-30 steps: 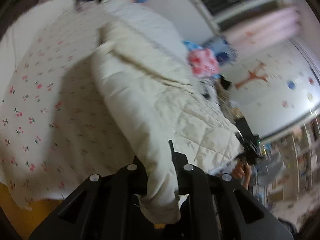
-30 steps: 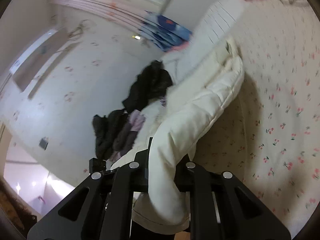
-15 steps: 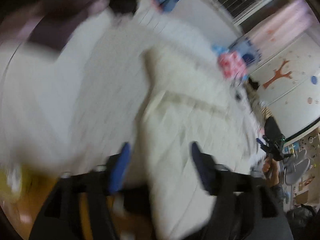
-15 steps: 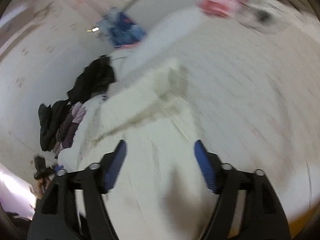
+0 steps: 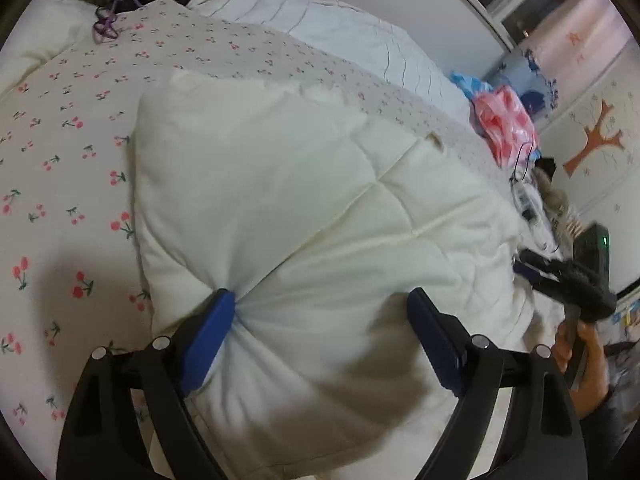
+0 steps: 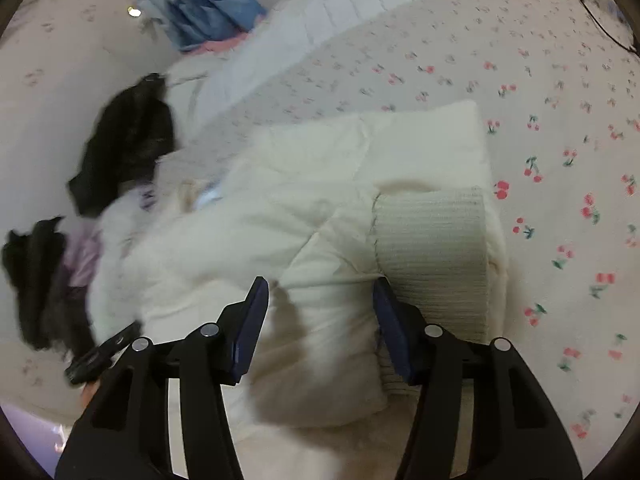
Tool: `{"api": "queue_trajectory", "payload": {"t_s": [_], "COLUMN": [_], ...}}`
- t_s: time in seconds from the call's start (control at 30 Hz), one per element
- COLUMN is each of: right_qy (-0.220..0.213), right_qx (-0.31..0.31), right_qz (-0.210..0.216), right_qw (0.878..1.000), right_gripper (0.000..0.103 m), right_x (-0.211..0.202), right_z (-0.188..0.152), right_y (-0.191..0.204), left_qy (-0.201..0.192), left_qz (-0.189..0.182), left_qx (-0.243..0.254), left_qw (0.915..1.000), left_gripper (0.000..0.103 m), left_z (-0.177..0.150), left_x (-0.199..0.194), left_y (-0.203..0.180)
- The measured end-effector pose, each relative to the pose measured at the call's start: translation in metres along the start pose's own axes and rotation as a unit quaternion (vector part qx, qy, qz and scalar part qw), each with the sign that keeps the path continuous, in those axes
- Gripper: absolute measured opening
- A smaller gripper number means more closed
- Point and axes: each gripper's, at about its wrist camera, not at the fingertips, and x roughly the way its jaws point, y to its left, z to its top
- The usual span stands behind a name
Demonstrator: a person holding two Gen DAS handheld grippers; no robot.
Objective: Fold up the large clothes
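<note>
A cream quilted puffer jacket [image 5: 304,216] lies folded on a bed with a cherry-print sheet [image 5: 52,184]. My left gripper [image 5: 320,320] is open, its blue pads spread wide over the jacket's near edge. In the right wrist view the same jacket [image 6: 304,216] shows with a ribbed knit cuff [image 6: 432,240] on top. My right gripper [image 6: 320,316] is open above the jacket just left of the cuff. The right gripper also shows in the left wrist view [image 5: 568,280], at the jacket's right side.
A white striped pillow [image 5: 340,32] lies at the bed's far side. Pink and blue bags [image 5: 504,116] sit at the right. Dark clothes [image 6: 120,148] are piled at the left. A purple cord [image 5: 108,24] lies on the sheet.
Both grippers held jacket fabric a second ago. Both have let go and opened, and the jacket has dropped flat onto the bed.
</note>
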Motion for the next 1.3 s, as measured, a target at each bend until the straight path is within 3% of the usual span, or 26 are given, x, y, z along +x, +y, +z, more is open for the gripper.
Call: {"api": "queue_trajectory", "payload": {"t_s": [0.03,0.1,0.13,0.23,0.3,0.47,0.63,0.67,0.73,0.77,0.8,0.83,0.93,0.97,1.03,1.17,1.23,1.3], "right_qy": [0.001,0.000,-0.001,0.017,0.055,0.097,0.126,0.114,0.088,0.071,0.061,0.045,-0.002,-0.023,-0.058,-0.091,-0.081,-0.030], "right_qx": [-0.017,-0.038,-0.037,0.009,0.062,0.094,0.078,0.080,0.086,0.090,0.091,0.090,0.069,0.064,0.056,0.025,0.002,-0.019], "right_qz": [0.008,0.003,0.002,0.018,0.048,0.159,0.208,0.214,0.225,0.227,0.231,0.238,0.250,0.261,0.281,0.299,0.303,0.296], "right_qw": [1.000,0.999,0.999,1.000,0.995,0.978,0.967,0.967,0.967,0.967,0.967,0.966,0.966,0.963,0.956,0.950,0.950,0.955], "right_gripper": [0.058,0.086,0.089,0.091,0.091,0.091,0.091,0.090,0.072,0.050,0.040,0.037,0.027,0.024,0.021,0.019,0.019,0.025], "right_x": [-0.015,-0.050,-0.072,-0.120,-0.139,-0.173,-0.174,-0.174,-0.175,-0.177,-0.176,-0.172,-0.183,-0.191,-0.206,-0.245,-0.266,-0.277], "right_z": [-0.004,-0.027,-0.046,-0.098,-0.150,-0.237,-0.277,-0.280,-0.284,-0.285,-0.285,-0.280,-0.274,-0.269,-0.256,-0.246,-0.255,-0.270], "right_y": [0.000,-0.003,-0.014,-0.057,-0.093,-0.100,-0.081,-0.080,-0.078,-0.077,-0.076,-0.071,-0.049,-0.043,-0.029,-0.004,0.003,-0.008], "left_qy": [-0.001,0.004,0.005,0.006,0.010,0.059,0.115,0.120,0.097,0.094,0.085,0.079,0.062,0.055,0.022,0.000,0.012,0.047], "left_qz": [-0.007,-0.031,-0.038,-0.051,-0.055,-0.116,-0.201,-0.208,-0.180,-0.174,-0.165,-0.158,-0.137,-0.152,-0.173,-0.211,-0.229,-0.227], "left_qx": [-0.003,-0.006,-0.007,-0.012,-0.035,-0.093,-0.100,-0.096,-0.085,-0.089,-0.097,-0.102,-0.101,-0.101,-0.093,-0.055,-0.024,0.013], "left_qw": [1.0000,0.9995,0.9992,0.9986,0.9978,0.9871,0.9678,0.9659,0.9752,0.9762,0.9779,0.9790,0.9834,0.9817,0.9802,0.9760,0.9731,0.9726], "left_gripper": [0.084,0.084,0.085,0.090,0.094,0.095,0.096,0.096,0.096,0.095,0.088,0.083,0.052,0.019,0.016,0.015,0.015,0.016], "left_z": [-0.001,-0.016,-0.025,-0.074,-0.112,-0.200,-0.259,-0.265,-0.269,-0.269,-0.268,-0.267,-0.264,-0.261,-0.254,-0.248,-0.256,-0.267], "left_x": [-0.010,-0.041,-0.057,-0.107,-0.141,-0.174,-0.166,-0.162,-0.163,-0.161,-0.162,-0.163,-0.178,-0.186,-0.215,-0.251,-0.265,-0.270], "left_y": [0.000,0.005,0.009,0.035,0.061,0.098,0.074,0.066,0.052,0.050,0.049,0.050,0.047,0.047,0.044,0.019,0.009,0.008]}}
